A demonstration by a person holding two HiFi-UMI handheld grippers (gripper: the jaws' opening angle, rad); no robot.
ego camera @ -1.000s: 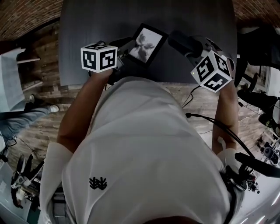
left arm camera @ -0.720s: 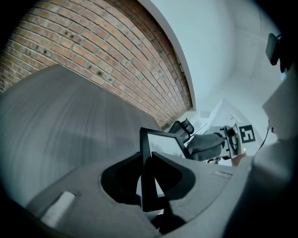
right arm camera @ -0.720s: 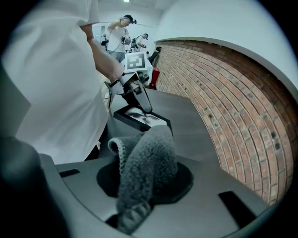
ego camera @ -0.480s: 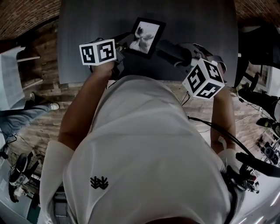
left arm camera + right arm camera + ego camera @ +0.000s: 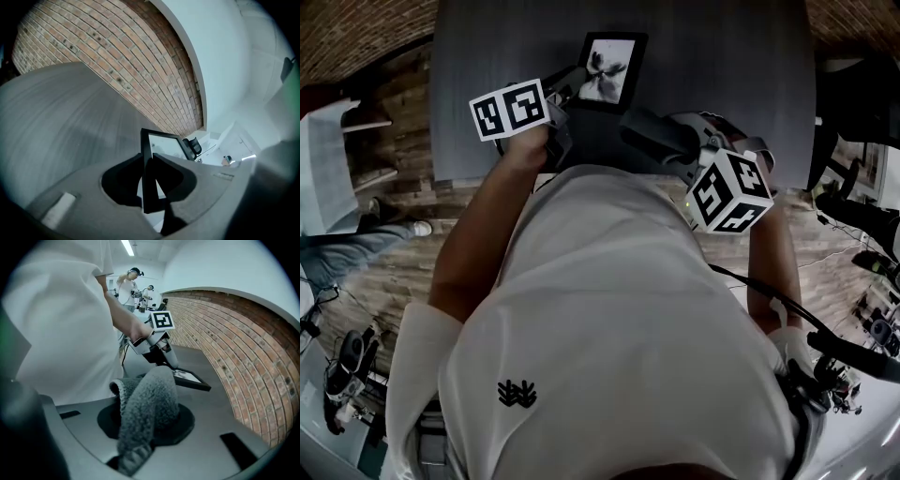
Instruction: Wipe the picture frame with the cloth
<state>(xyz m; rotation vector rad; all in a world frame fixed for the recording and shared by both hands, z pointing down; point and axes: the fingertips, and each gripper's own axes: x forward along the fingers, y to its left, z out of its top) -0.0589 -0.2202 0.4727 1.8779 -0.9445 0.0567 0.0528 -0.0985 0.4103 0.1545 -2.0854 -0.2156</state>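
A black picture frame (image 5: 609, 70) with a white print of a dark flower is held above the grey table (image 5: 731, 66). My left gripper (image 5: 575, 86) is shut on its left edge; in the left gripper view the frame's edge (image 5: 149, 187) stands pinched between the two jaws. My right gripper (image 5: 689, 150) is shut on a grey fluffy cloth (image 5: 652, 134), which lies just below and right of the frame, apart from it. In the right gripper view the cloth (image 5: 150, 404) bulges over the jaws and hides their tips, and the frame (image 5: 190, 377) shows beyond it.
The table's near edge (image 5: 487, 178) runs just in front of the person's body. A brick wall (image 5: 243, 348) stands behind the table. Wood floor (image 5: 394, 244) and a bystander's legs (image 5: 347, 248) lie to the left. Equipment and cables (image 5: 844, 366) sit at the right.
The frame has moved farther over the table and turned squarer to the view. The right gripper with the cloth has come left and nearer the body, to below the frame.
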